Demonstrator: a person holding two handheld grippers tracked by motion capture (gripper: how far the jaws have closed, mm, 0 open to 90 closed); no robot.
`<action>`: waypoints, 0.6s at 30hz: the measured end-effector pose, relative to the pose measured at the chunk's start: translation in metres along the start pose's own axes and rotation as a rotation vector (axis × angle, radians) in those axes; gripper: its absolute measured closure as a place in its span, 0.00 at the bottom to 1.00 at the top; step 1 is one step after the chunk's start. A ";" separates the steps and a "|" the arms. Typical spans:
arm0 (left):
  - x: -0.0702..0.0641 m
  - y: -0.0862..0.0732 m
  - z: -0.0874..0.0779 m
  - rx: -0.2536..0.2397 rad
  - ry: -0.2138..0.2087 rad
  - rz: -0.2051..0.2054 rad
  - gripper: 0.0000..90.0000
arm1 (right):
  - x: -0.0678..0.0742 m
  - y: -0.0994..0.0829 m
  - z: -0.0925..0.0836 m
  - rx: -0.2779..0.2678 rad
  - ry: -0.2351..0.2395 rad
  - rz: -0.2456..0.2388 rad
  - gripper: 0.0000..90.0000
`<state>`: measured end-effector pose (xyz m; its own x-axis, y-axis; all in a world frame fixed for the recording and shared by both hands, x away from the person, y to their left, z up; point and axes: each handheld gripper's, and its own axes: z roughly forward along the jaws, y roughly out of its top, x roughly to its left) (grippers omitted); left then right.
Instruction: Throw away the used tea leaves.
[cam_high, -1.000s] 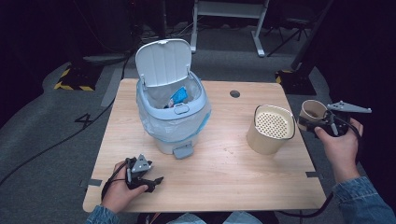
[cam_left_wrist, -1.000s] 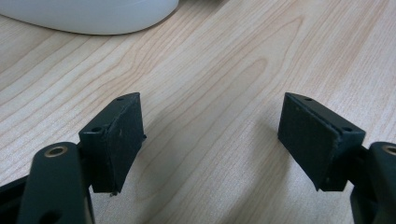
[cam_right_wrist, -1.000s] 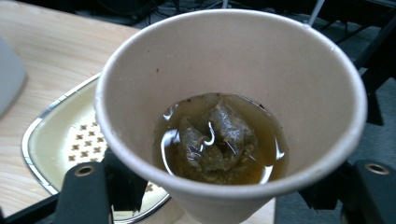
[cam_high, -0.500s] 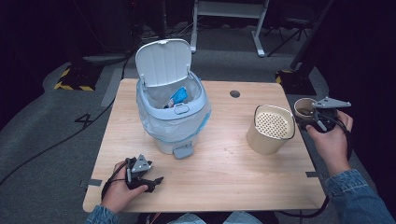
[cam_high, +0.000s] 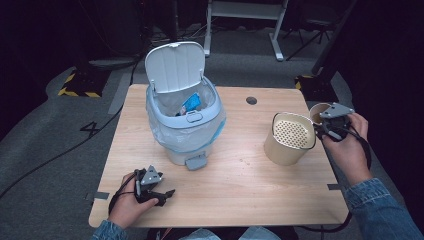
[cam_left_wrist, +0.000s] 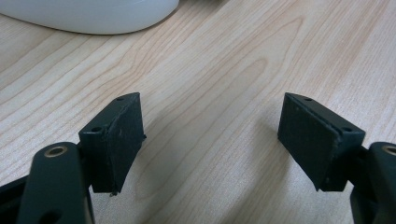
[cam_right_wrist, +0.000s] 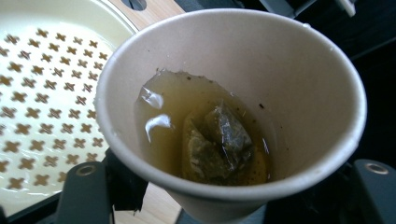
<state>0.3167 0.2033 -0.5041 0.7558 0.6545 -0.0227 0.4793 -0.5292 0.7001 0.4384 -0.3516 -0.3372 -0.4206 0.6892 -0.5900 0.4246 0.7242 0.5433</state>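
My right gripper (cam_high: 326, 125) is shut on a paper cup (cam_high: 318, 112) at the table's right edge, close beside a cream strainer pot (cam_high: 290, 138). In the right gripper view the paper cup (cam_right_wrist: 233, 107) is tilted toward the camera and holds yellowish tea with a soaked tea bag (cam_right_wrist: 217, 140); the perforated strainer (cam_right_wrist: 42, 93) lies just to its left. My left gripper (cam_high: 162, 192) rests on the table near the front left, open, its pads (cam_left_wrist: 116, 135) wide apart over bare wood. A white pedal bin (cam_high: 184, 117) with its lid up stands at the table's middle left.
The bin is lined with a plastic bag and has a blue wrapper (cam_high: 191, 104) inside. A round cable hole (cam_high: 251, 100) sits in the tabletop (cam_high: 250, 175) at the back. Dark floor and a white stand (cam_high: 245, 20) lie beyond the table.
My right gripper has carried the paper cup leftward, from off the table's right edge to right beside the strainer pot. The left gripper has stayed put.
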 end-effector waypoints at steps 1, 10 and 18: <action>0.000 0.000 0.000 0.000 0.000 0.000 0.25 | 0.001 0.001 0.000 0.005 -0.006 -0.020 0.35; 0.000 0.000 0.000 0.000 0.000 0.001 0.25 | 0.006 0.006 0.006 0.088 -0.095 -0.284 0.36; 0.000 0.000 0.000 0.000 0.000 0.000 0.25 | 0.012 0.008 0.007 0.116 -0.161 -0.476 0.36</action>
<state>0.3167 0.2033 -0.5040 0.7560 0.6542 -0.0225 0.4791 -0.5296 0.7000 0.4429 -0.3377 -0.3439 -0.4641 0.2652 -0.8451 0.3065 0.9433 0.1276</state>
